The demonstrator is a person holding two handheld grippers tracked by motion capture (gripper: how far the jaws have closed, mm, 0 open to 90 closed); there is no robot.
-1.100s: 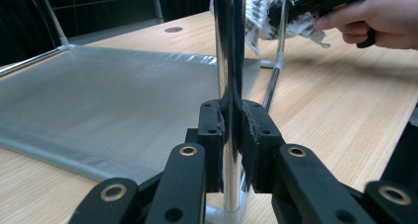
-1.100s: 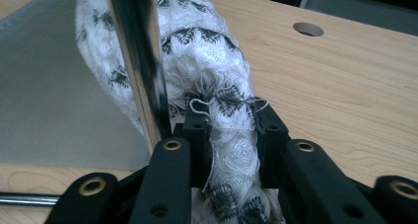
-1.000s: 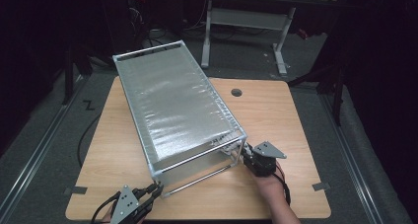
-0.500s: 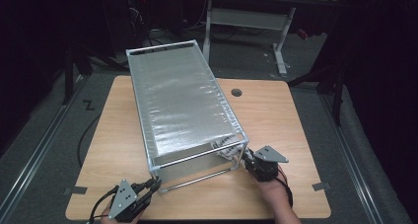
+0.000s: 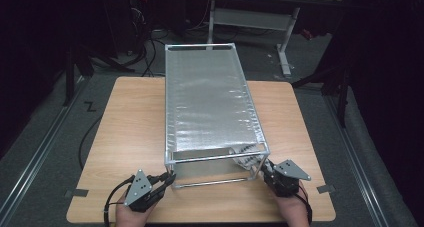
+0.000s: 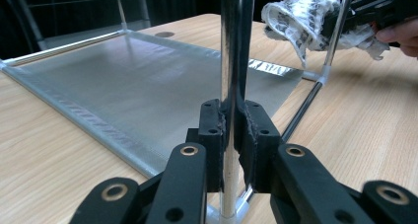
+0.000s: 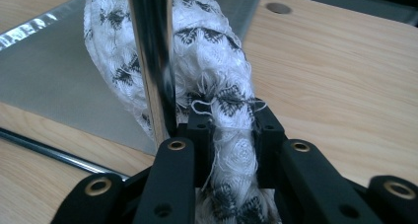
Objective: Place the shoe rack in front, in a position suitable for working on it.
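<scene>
A metal frame rack (image 5: 207, 102) with a silver mesh top stands on the wooden table (image 5: 130, 122), lengthwise away from me. My left gripper (image 5: 169, 178) is shut on its near-left upright post (image 6: 236, 46), the pads clamped on the chrome tube (image 6: 231, 120). My right gripper (image 5: 263, 170) at the near-right corner is shut on a white black-patterned cloth (image 7: 212, 51), which bunches up beside the near-right post (image 7: 150, 51). Its jaws have just eased open slightly with the cloth still pinched between the pads (image 7: 231, 120). The cloth (image 6: 296, 21) hangs at that corner.
A silver mesh sheet (image 6: 138, 81) lies on the table under the rack. A round cable hole (image 7: 278, 8) sits in the tabletop at the far right. Behind the table stand a desk frame (image 5: 250, 17) and cables on the dark floor.
The rack has swung from skewed to square with the table, its far end moving right. Both hands shifted with the near corners, the left one to the right, the right one nearer me.
</scene>
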